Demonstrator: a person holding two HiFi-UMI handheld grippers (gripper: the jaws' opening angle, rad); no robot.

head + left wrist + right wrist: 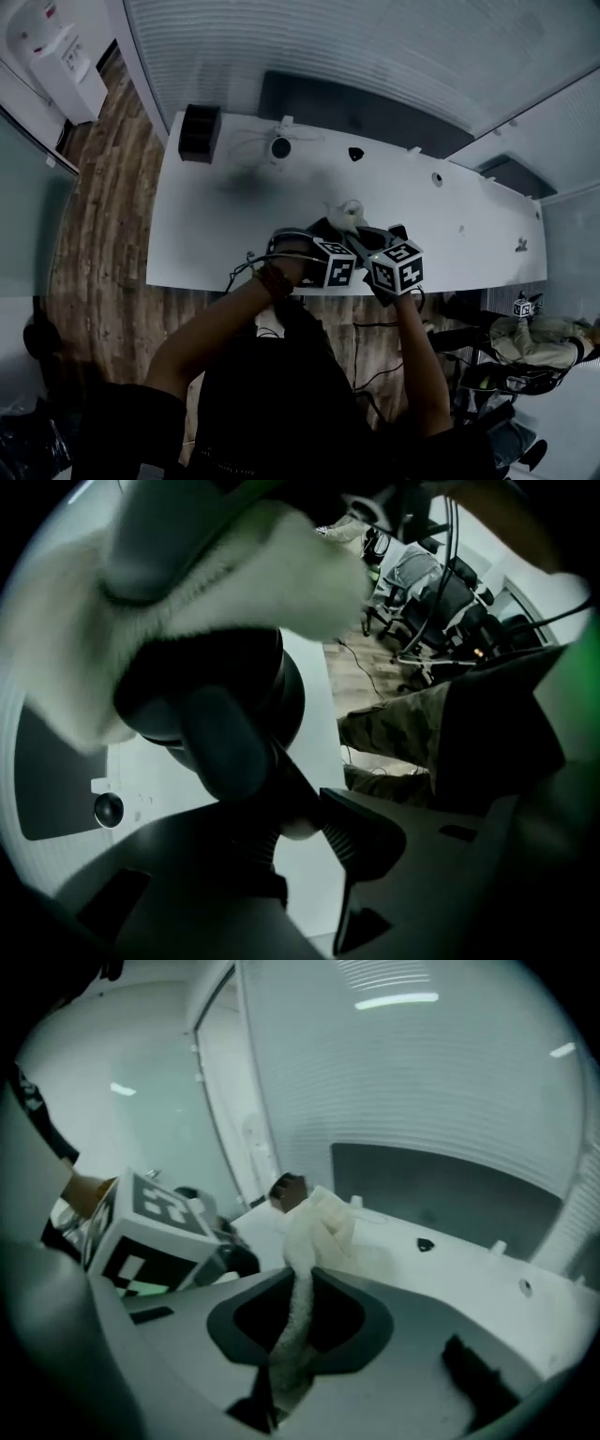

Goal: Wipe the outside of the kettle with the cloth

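Observation:
The black kettle [323, 230] stands near the front edge of the white table [216, 234], mostly hidden under both grippers. My left gripper [300, 832] points straight down and is shut on the kettle's dark handle [230, 747], above the round black body [272, 682]. My right gripper [302, 1307] is shut on the white cloth [314, 1232], which runs up between its jaws and bunches beyond them. In the head view the cloth [349, 214] lies on the kettle's far side. The left gripper view shows the cloth [187, 592] draped over the kettle's top.
A black box [199, 132] and a small white round device [280, 146] sit at the table's far edge, with small black items [355, 154] beside them. Cables hang off the front edge [246, 267]. Office chairs [525, 342] stand at the right on the wooden floor.

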